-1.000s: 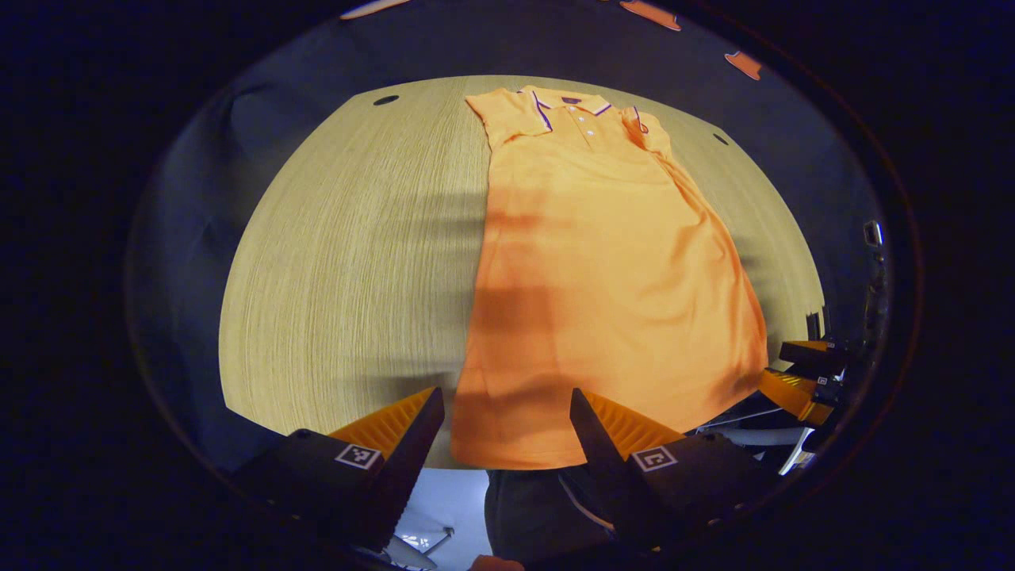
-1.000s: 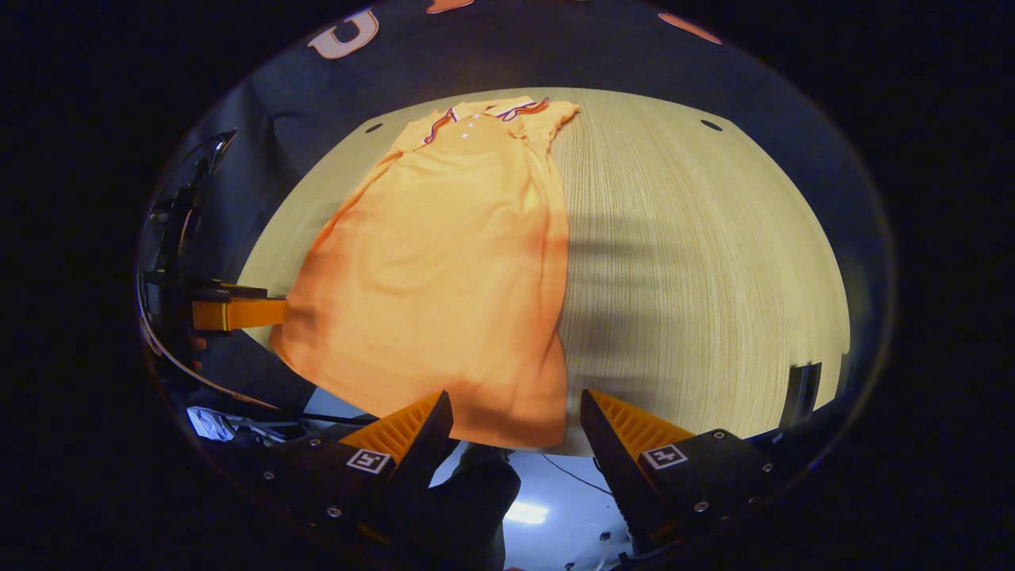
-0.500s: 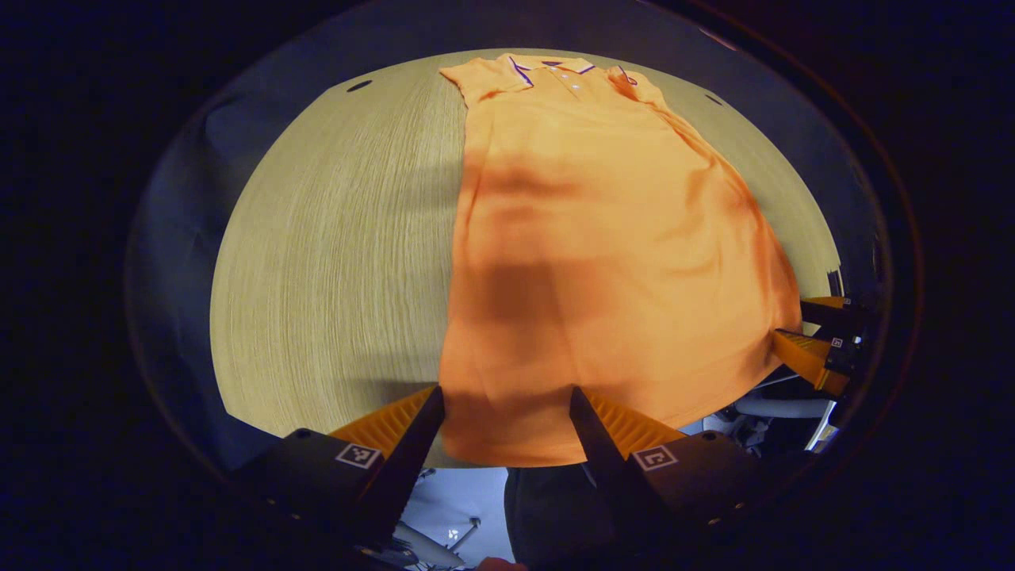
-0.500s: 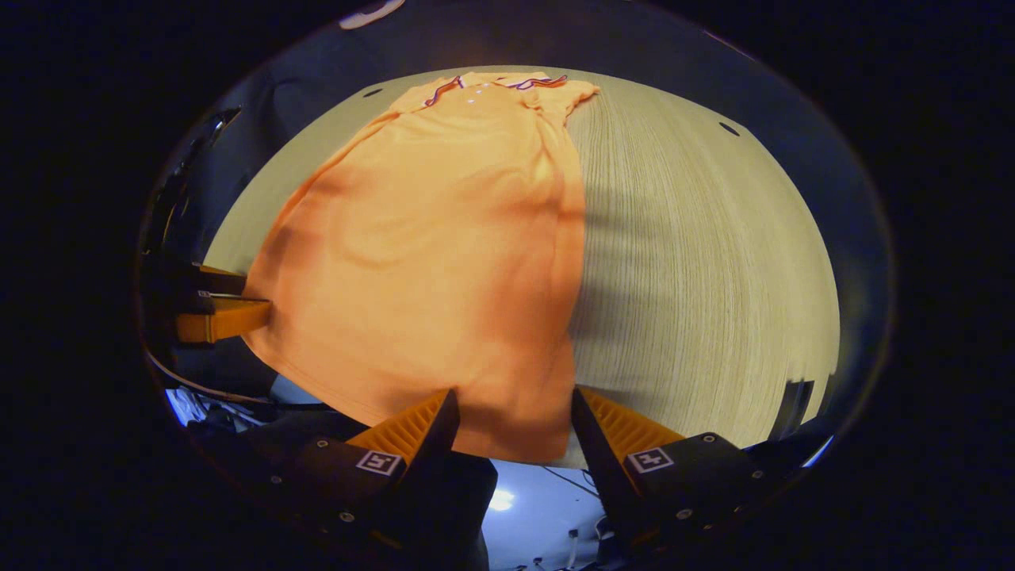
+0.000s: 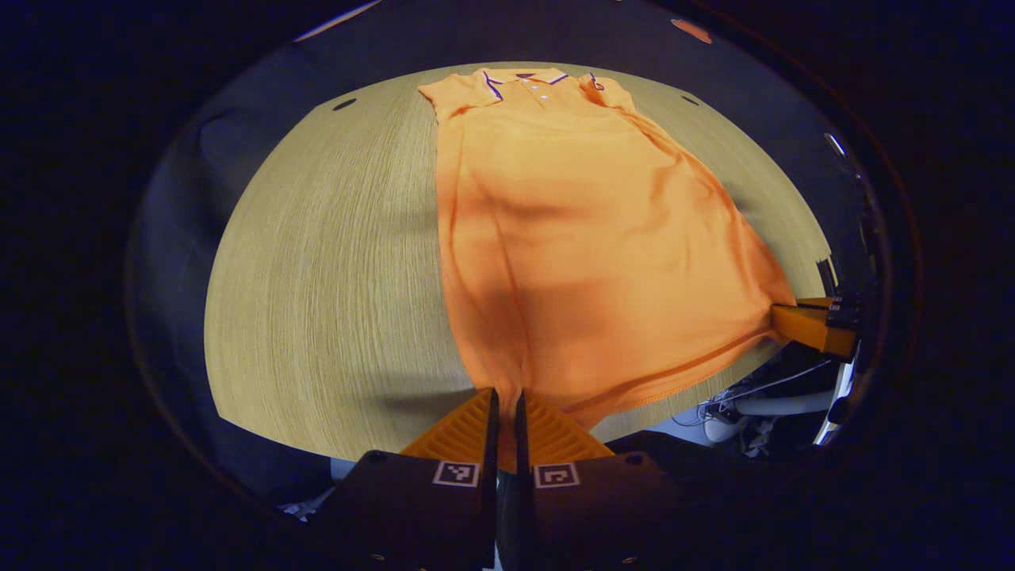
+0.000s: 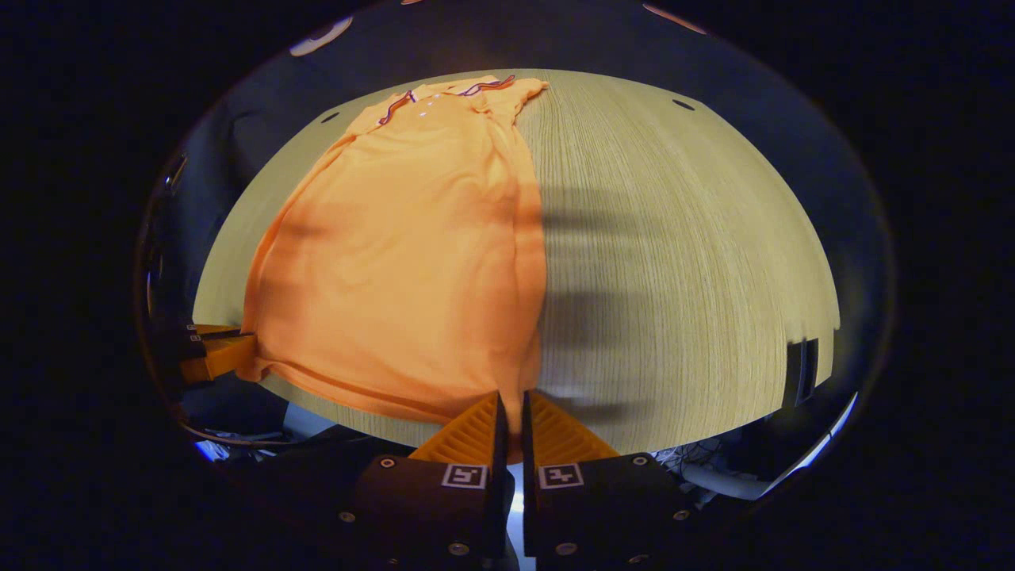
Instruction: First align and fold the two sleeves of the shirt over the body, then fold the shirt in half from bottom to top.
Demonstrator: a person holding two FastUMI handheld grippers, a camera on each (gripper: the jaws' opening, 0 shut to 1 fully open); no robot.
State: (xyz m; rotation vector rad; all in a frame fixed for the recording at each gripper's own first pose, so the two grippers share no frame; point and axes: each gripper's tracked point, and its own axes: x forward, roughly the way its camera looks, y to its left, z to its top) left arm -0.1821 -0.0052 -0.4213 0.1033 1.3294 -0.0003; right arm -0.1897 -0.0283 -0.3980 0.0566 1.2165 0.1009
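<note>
Claws, left (image 5: 504, 396) and right (image 6: 512, 396), each pinch shirt (image 5: 579, 238) hem corners at table (image 5: 317, 262) edge.

Shirt (image 5: 587, 238) orange, collar trim (image 5: 490, 83) dark purple-white; table (image 5: 333, 262) pale wood grain.

A recording booth rather than a home: dark cloth (image 5: 198, 182) walls close in behind a pale wood-grain table (image 5: 333, 262) with small round holes (image 6: 683, 105) near its far corners. Loose cables (image 5: 745, 392) hang past the near edge.
</note>
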